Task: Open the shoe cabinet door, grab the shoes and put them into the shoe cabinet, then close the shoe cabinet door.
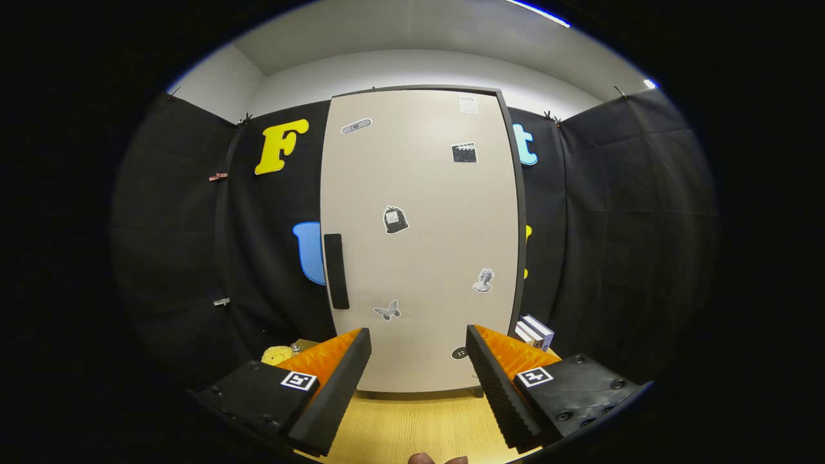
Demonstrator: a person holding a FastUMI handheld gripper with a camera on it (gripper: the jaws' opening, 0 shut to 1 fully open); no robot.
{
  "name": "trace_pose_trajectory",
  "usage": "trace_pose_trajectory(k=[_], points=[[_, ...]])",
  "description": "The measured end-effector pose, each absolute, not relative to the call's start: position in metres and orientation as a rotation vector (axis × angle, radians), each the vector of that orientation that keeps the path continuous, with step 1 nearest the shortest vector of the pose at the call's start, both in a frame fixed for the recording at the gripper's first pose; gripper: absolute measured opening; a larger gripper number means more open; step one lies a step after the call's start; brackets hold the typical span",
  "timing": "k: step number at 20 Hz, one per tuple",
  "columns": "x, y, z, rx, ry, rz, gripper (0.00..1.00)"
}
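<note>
The shoe cabinet [422, 238] stands upright on the pale wooden worktop [412, 428] straight ahead of me, its broad beige door [445, 219] shut flush in a dark frame and dotted with small stickers; I judge it a stiff, flat panel that swings as one rigid piece, light enough to move with a steady pull but smooth-faced, so there is no purchase anywhere on the bare surface. The hinges seem to run down the side farther from the handle, though I cannot make them out. The one place to take hold is the dark vertical handle [336, 270] near the door's edge, set about mid-height, beyond and above the finger on that side; it looks like a slim rigid bar that should suit a pinch across its width or a hook from behind. My tongs [419, 351] hold nothing, fingers spread wide apart, well short of the door. A stack of small boxes [535, 332] sits beside the cabinet's foot on one side, a soft yellow toy [278, 354] on the other. I cannot see the shoes from here
</note>
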State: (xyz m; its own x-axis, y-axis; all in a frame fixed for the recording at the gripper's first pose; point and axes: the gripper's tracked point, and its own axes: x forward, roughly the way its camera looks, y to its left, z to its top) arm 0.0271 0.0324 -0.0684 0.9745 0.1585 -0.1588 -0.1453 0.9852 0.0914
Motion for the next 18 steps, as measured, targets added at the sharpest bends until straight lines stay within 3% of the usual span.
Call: trace_pose_trajectory(k=[18], points=[[0.0304,0.0242,-0.0709,0.094,0.171,0.15,0.96]])
